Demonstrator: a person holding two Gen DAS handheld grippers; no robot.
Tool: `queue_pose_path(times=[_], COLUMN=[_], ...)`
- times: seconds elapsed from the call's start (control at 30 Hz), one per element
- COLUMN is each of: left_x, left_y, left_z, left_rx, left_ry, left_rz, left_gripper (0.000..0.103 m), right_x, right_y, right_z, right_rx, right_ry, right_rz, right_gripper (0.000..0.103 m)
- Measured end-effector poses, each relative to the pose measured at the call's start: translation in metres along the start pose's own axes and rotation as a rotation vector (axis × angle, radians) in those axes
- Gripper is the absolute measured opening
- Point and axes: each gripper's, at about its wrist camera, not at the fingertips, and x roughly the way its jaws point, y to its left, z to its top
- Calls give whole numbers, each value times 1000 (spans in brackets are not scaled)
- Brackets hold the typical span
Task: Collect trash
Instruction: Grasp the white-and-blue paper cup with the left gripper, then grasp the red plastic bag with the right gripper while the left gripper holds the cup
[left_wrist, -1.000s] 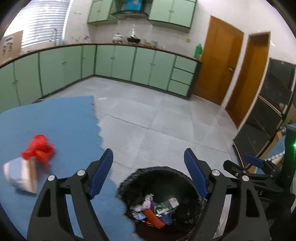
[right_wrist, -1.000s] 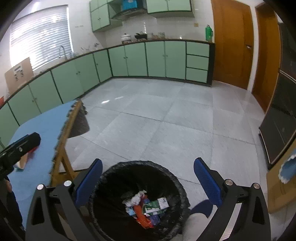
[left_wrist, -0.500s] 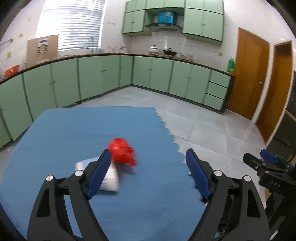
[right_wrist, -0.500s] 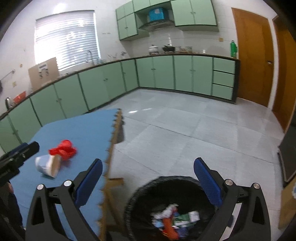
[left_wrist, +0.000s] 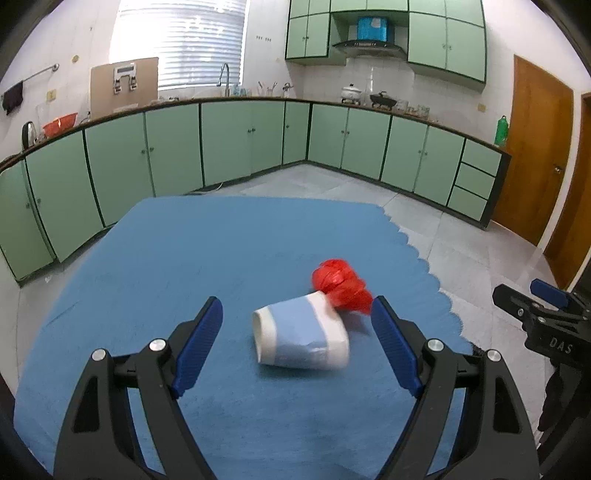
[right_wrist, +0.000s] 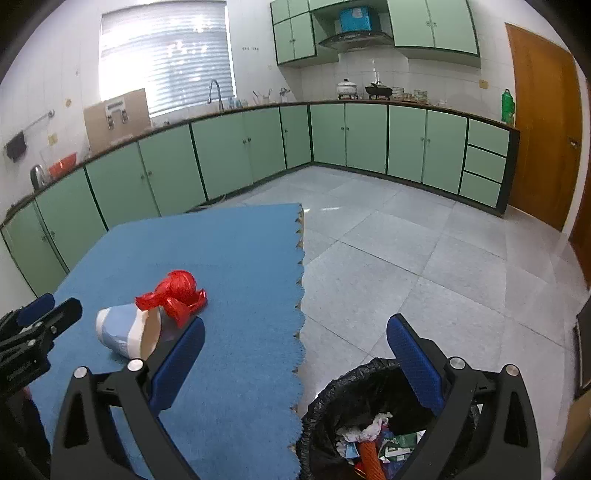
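A white and light-blue paper cup lies on its side on the blue mat, touching a crumpled red plastic bag. My left gripper is open and empty, its blue fingers on either side of the cup, just short of it. In the right wrist view the cup and red bag lie left of my right gripper, which is open and empty above the table edge. A black-lined trash bin with several scraps stands on the floor below it.
The mat's scalloped right edge drops to a grey tiled floor. Green cabinets line the walls. A wooden door is at the right. The other gripper shows at each view's side.
My left gripper swung left from over the bin to the table and now frames the cup. My right gripper also turned left, so the table and trash came into its view.
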Motion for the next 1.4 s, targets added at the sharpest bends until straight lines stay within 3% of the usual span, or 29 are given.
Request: queue_pose_path(times=[0.43, 0.83, 0.9, 1.23, 1.4], left_x=[43, 74, 78, 59, 49], left_y=[-5, -11, -10, -3, 17], left_z=[-15, -20, -19, -18, -10], left_rx=[18, 18, 13, 8, -8], left_ry=[83, 159, 170, 113, 87], left_rz=[-24, 24, 20, 17, 57], left_gripper=[80, 80, 73, 72, 72], right_x=[20, 31, 32, 37, 44], right_y=[6, 0, 2, 14, 32], right_z=[7, 1, 0, 2, 9], right_rx=[-19, -14, -20, -40, -49], right_ry=[12, 46, 48, 58, 53], right_rz=[-30, 6, 11, 56, 103], right_gripper=[97, 97, 97, 97, 97])
